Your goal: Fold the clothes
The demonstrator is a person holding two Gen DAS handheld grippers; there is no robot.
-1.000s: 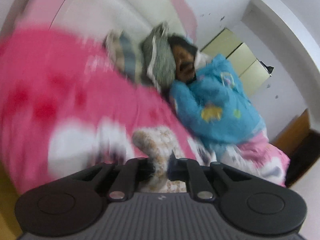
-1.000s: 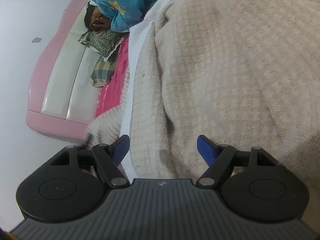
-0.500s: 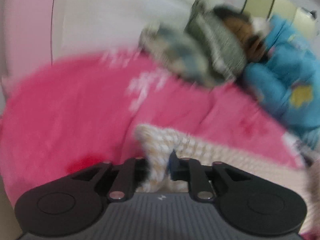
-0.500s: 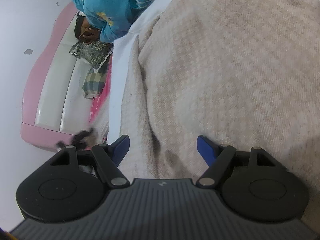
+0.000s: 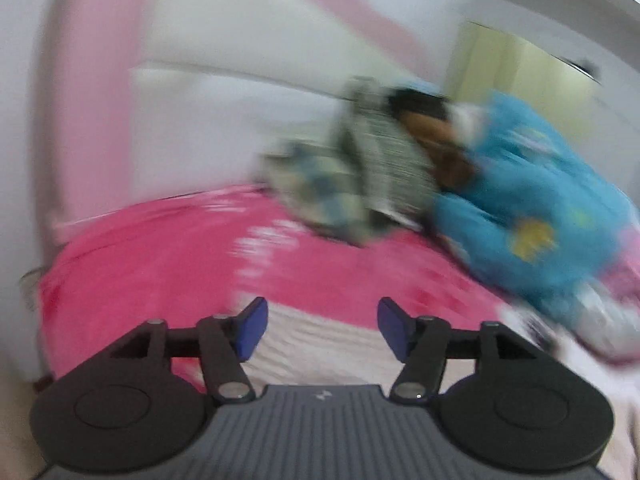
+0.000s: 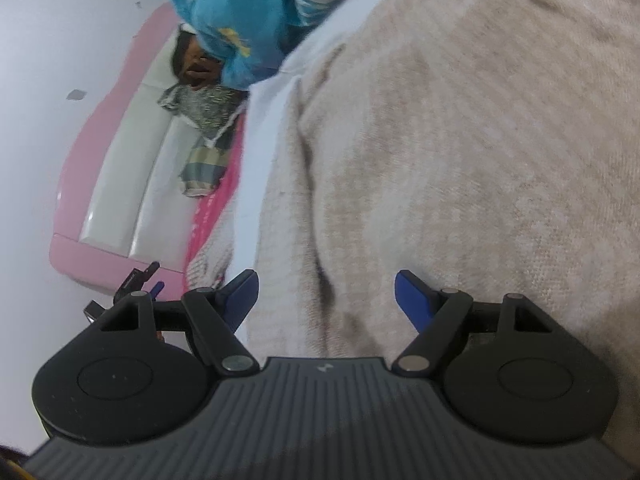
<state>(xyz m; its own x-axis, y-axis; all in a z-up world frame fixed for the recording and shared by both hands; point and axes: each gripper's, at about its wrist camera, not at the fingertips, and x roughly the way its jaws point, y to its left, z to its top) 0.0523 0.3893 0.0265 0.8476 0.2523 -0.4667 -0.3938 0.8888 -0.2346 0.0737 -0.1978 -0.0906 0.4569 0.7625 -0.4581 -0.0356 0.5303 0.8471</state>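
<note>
Left wrist: blurred beige sweater.

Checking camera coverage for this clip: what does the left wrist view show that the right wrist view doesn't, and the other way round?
Left wrist only: the left gripper's opening jaws with nothing between them, a yellow cabinet, and a wide stretch of pink blanket.

Right wrist only: the right gripper, open over a broad beige sweater, and the white strip along the sweater's edge.

Both: the pink headboard, the grey patterned pillows, and a person in a blue top lying on the bed.
</note>
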